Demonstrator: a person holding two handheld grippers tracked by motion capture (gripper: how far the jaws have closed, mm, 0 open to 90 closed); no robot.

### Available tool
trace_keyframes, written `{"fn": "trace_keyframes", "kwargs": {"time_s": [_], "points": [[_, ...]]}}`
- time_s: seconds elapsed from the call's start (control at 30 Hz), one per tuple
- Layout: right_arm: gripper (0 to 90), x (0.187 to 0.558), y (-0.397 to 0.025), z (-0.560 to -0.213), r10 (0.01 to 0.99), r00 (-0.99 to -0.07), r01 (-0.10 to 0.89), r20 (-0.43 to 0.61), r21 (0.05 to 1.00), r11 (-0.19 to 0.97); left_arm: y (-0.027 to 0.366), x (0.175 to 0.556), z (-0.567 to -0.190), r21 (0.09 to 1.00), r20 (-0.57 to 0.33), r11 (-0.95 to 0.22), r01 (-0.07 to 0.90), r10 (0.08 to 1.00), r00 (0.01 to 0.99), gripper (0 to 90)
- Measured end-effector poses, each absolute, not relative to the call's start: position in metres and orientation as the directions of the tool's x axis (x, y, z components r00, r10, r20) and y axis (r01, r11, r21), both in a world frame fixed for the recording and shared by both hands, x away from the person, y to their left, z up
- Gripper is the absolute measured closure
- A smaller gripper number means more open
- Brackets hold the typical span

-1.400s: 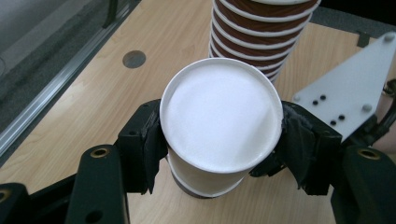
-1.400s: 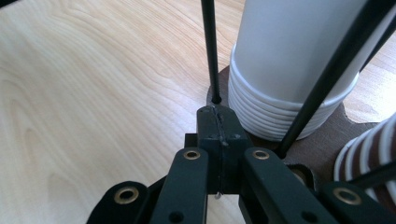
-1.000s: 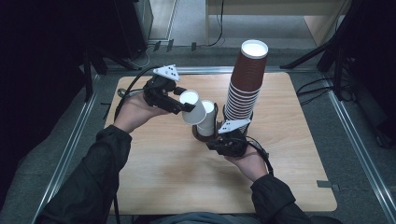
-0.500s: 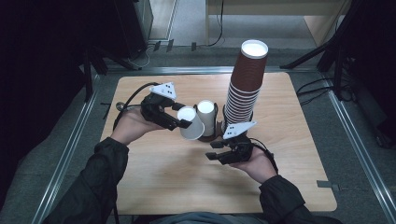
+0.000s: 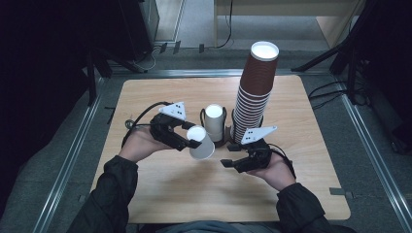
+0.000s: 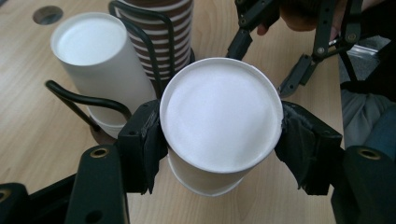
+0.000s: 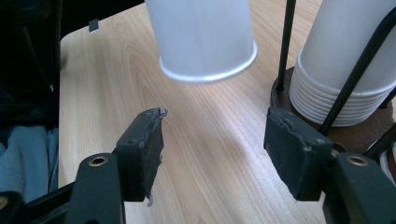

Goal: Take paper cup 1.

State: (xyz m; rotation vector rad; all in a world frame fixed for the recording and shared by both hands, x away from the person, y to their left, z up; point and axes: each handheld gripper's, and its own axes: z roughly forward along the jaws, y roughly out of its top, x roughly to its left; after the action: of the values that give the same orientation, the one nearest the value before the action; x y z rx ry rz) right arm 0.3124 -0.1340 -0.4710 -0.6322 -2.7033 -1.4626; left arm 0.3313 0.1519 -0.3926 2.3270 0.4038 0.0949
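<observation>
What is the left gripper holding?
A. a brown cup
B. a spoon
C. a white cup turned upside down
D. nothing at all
C: in the left gripper view the left gripper is clamped with one pad on each side of a white cup, its closed bottom facing the camera, and the right gripper view shows that cup's open rim pointing down above the table.

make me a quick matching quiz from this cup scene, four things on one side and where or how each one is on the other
1. left tool
2. right tool
3. brown cup stack
4. white cup stack

a. tallest thing on the table
b. open, holding nothing
c. standing in the wire holder
d. shut on a single white cup

Pairs: 1-d, 2-b, 3-a, 4-c
</observation>
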Motion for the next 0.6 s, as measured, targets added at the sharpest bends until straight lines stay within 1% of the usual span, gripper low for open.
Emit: {"fn": "trace_keyframes", "kwargs": {"time_s": [0.07, 0.17, 0.43, 0.57, 0.6], "points": [[35.3, 0.313, -0.133, -0.473, 0.33, -0.925, 0.34, 0.187, 0.796, 0.502, 0.149, 0.331, -0.4, 0.693, -0.068, -0.669, 0.268, 0.31, 0.948, 35.7], [35.4, 0.313, -0.132, -0.475, 0.337, -0.925, 0.337, 0.173, 0.782, 0.524, 0.148, 0.33, -0.406, 0.688, -0.077, -0.674, 0.269, 0.3, 0.951, 35.7], [30.9, 0.316, -0.13, -0.477, 0.32, -0.928, 0.342, 0.194, 0.783, 0.519, 0.142, 0.327, -0.416, 0.674, -0.082, -0.693, 0.257, 0.275, 0.958, 35.7], [25.8, 0.316, -0.127, -0.477, 0.3, -0.93, 0.344, 0.21, 0.786, 0.515, 0.136, 0.324, -0.417, 0.671, -0.081, -0.699, 0.247, 0.262, 0.962, 35.7], [25.8, 0.316, -0.127, -0.477, 0.3, -0.93, 0.344, 0.21, 0.786, 0.515, 0.136, 0.324, -0.417, 0.671, -0.081, -0.699, 0.247, 0.262, 0.962, 35.7]]}}
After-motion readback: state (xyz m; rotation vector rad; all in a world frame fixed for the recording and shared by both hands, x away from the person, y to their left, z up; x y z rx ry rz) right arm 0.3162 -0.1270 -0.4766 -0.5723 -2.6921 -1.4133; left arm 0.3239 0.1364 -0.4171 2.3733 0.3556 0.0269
